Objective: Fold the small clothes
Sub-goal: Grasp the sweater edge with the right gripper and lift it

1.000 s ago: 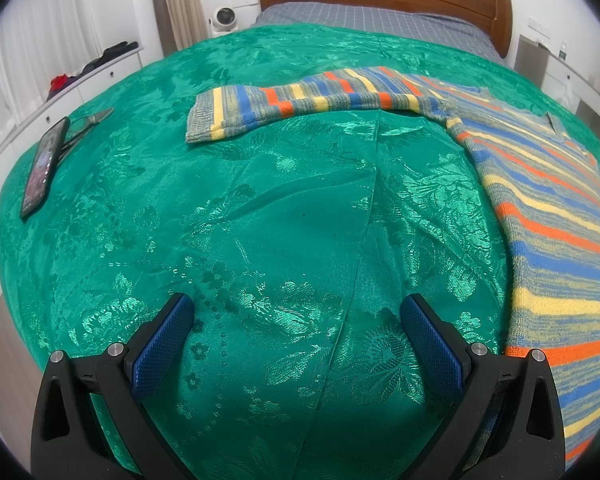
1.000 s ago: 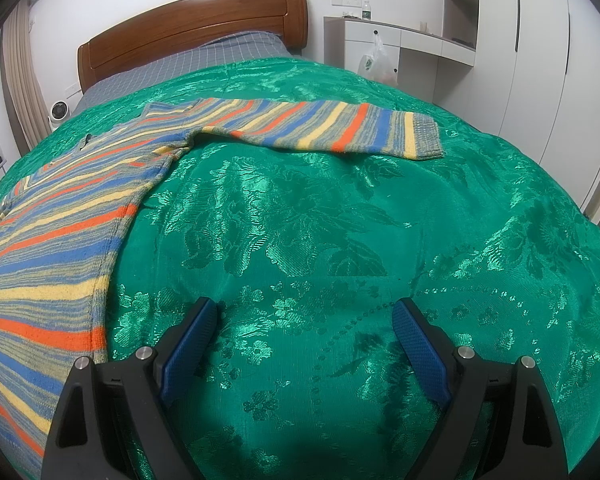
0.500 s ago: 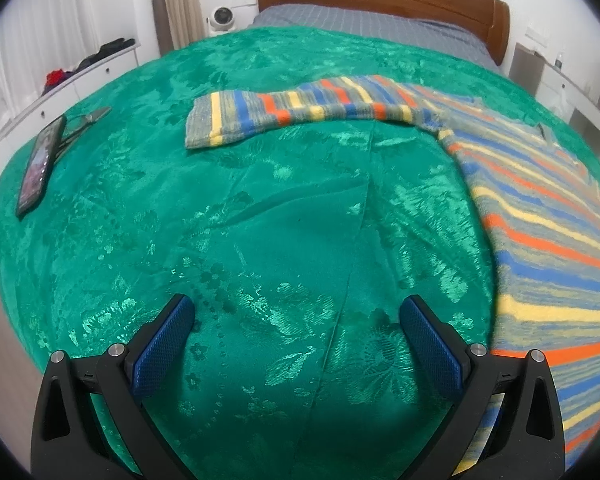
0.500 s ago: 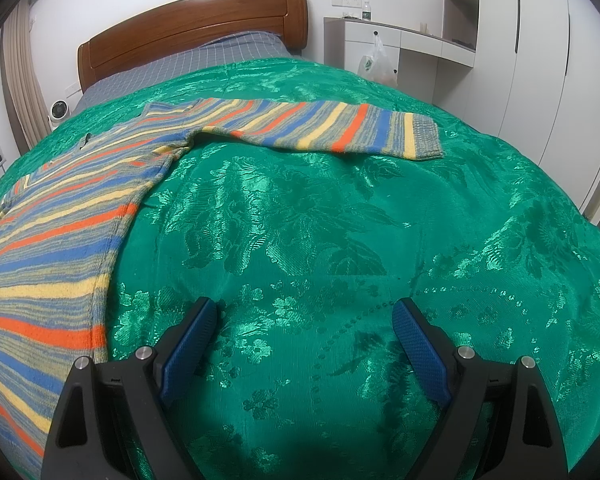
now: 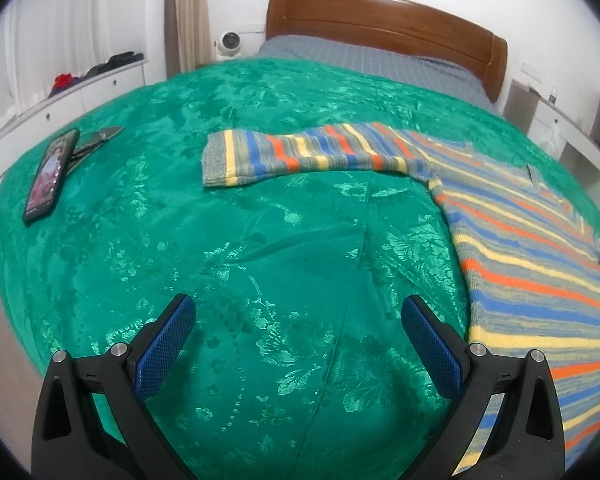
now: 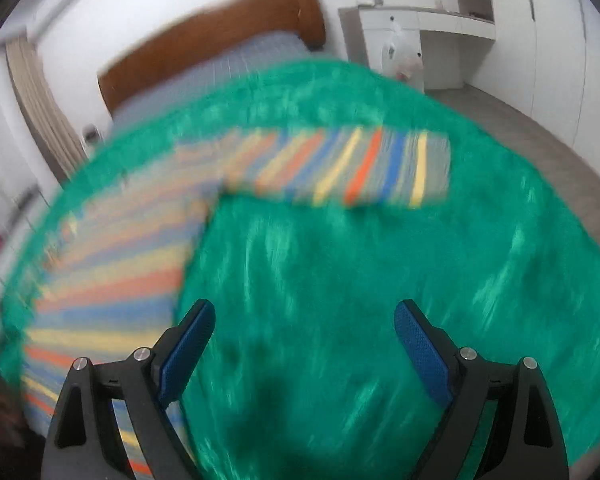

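**One striped sweater, two open grippers over a green bedspread**

While both tools hang above the bed with nothing between their pads, a single knitted sweater [image 5: 532, 248] lies flat on the bedspread [image 5: 260, 240], its body toward the right edge in the left wrist view and one sleeve [image 5: 308, 154] stretched out sideways toward the middle. The knit is ribbed at the cuff and banded in grey, blue, yellow and orange stripes. In the right wrist view, heavily blurred, the same sweater [image 6: 112, 280] runs along the left side of the bed, and its other sleeve [image 6: 360, 168] reaches out to the right; two sleeves in all, both laid straight.

The left gripper [image 5: 298, 336] has two black arms with blue, finely dimpled pads, spread wide over bare cloth. The right gripper [image 6: 304, 340] is of the same build, its two pads equally far apart, with only green fabric showing between them.

The bedspread is a shiny green brocade woven with flowers and leaves, and one long crease runs down its middle. Near its left edge lies one dark phone [image 5: 52, 176], a flat rectangle, with a thin metal stand [image 5: 100, 138] just beyond it. At the far end of the bed stands one curved wooden headboard [image 5: 384, 16], with grey checked bedding [image 5: 364, 60] below it.
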Action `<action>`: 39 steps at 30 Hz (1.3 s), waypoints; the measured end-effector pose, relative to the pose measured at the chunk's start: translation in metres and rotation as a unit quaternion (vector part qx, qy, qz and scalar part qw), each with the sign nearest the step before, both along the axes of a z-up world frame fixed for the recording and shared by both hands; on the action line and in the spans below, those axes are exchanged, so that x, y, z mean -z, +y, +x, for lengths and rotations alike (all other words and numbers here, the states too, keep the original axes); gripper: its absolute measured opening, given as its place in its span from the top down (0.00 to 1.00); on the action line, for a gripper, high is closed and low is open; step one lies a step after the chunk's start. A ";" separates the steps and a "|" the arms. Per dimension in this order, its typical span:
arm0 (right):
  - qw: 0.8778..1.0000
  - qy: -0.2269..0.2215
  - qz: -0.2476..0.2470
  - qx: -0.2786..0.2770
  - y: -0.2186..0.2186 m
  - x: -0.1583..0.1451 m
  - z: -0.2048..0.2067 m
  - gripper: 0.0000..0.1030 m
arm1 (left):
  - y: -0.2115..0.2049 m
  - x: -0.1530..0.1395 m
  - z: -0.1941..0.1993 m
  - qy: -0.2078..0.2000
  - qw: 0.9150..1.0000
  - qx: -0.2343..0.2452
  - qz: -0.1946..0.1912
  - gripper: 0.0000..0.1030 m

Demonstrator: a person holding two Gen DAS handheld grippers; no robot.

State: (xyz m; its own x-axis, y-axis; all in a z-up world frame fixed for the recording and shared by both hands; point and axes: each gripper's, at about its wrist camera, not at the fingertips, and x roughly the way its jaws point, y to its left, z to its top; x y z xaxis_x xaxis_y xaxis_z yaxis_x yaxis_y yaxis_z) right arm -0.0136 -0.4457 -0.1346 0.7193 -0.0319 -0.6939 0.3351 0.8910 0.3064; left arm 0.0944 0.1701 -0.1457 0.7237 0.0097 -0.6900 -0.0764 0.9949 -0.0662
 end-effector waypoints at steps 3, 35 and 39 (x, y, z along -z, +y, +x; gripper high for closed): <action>0.998 -0.001 0.053 0.034 -0.066 -0.016 0.025 0.09 | -0.003 0.002 0.003 0.005 1.000 0.003 0.006 0.00; 0.980 0.003 0.013 -0.199 0.101 -0.127 0.255 0.97 | -0.014 0.012 0.005 0.024 0.999 0.018 0.031 0.00; 0.964 0.033 0.059 -0.259 0.163 -0.095 0.276 0.90 | -0.006 0.014 0.007 0.032 0.999 0.010 0.011 0.00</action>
